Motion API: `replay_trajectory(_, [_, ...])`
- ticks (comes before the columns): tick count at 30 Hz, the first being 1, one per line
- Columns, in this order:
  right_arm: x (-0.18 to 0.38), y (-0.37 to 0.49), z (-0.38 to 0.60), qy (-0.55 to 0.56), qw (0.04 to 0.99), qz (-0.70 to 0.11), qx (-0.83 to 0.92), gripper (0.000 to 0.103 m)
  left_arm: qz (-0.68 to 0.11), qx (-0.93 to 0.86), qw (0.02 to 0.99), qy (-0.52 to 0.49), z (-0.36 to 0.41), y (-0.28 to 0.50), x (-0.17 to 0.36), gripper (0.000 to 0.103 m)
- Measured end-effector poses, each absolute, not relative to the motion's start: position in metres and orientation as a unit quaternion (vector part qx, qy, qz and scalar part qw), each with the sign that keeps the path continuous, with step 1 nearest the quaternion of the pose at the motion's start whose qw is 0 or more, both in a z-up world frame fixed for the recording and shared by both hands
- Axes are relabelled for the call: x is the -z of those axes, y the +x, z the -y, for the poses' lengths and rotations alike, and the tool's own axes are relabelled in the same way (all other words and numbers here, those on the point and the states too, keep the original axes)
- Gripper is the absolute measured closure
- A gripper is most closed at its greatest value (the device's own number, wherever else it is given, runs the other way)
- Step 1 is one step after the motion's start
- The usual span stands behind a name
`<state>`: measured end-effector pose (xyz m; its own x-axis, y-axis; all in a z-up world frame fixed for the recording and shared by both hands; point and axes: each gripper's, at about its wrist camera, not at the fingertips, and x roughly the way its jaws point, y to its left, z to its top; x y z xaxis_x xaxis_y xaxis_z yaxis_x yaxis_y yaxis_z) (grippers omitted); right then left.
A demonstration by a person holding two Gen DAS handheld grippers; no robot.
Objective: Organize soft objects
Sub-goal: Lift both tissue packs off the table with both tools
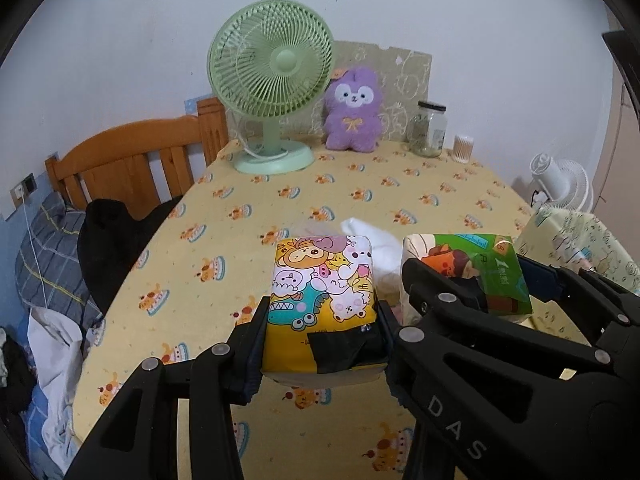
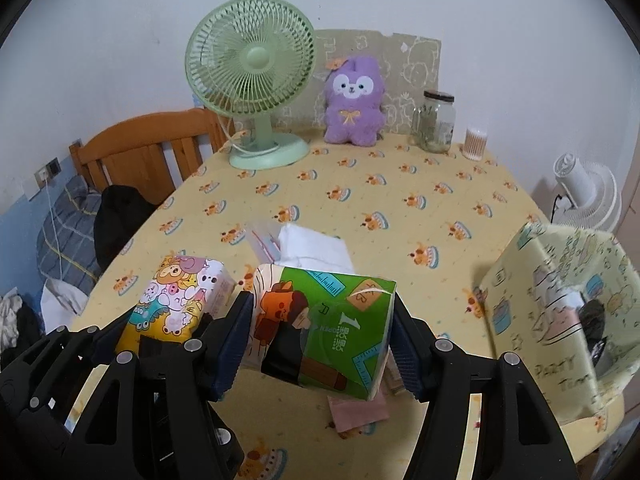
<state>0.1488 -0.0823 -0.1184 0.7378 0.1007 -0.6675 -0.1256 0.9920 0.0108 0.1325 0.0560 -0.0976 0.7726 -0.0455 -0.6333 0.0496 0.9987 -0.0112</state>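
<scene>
A tissue pack with a cartoon animal print hangs a little above the yellow tablecloth, and my left gripper is shut on its near end. Just to its right, my right gripper is shut on a green tissue pack, which is tilted and also off the table. Each wrist view shows the other pack as well: the green pack and the cartoon pack. A purple plush toy sits upright at the far edge. Folded white cloth lies behind the packs, and a pink cloth lies below the green pack.
A green desk fan, a glass jar and a tub of cotton swabs stand along the far edge. A printed paper bag stands at the right. A wooden bed frame with bedding lies to the left.
</scene>
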Motion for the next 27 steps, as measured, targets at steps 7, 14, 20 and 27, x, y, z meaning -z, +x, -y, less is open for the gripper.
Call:
replay_trajectory(7, [0.095, 0.138, 0.091, -0.013, 0.941, -0.334, -0.060, 0.036, -0.313, 0.026, 0.949, 0.009, -0.048, 0.124, 0.076, 0.053])
replay_trajectory(14, [0.069, 0.127, 0.100, -0.012, 0.949, -0.309, -0.057, 0.036, -0.291, 0.031, 0.956, 0.011, -0.039, 0.115, 0.053, 0.053])
replay_trajectory(20, [0.051, 0.121, 0.107, -0.009, 0.954, -0.296, -0.057, 0.033, -0.275, 0.028, 0.961, 0.015, -0.033, 0.109, 0.038, 0.053])
replay_trajectory(27, [0.037, 0.115, 0.115, -0.011, 0.957, -0.286, -0.052, 0.033, -0.269, 0.038, 0.962, 0.012, -0.024, 0.106, 0.028, 0.053])
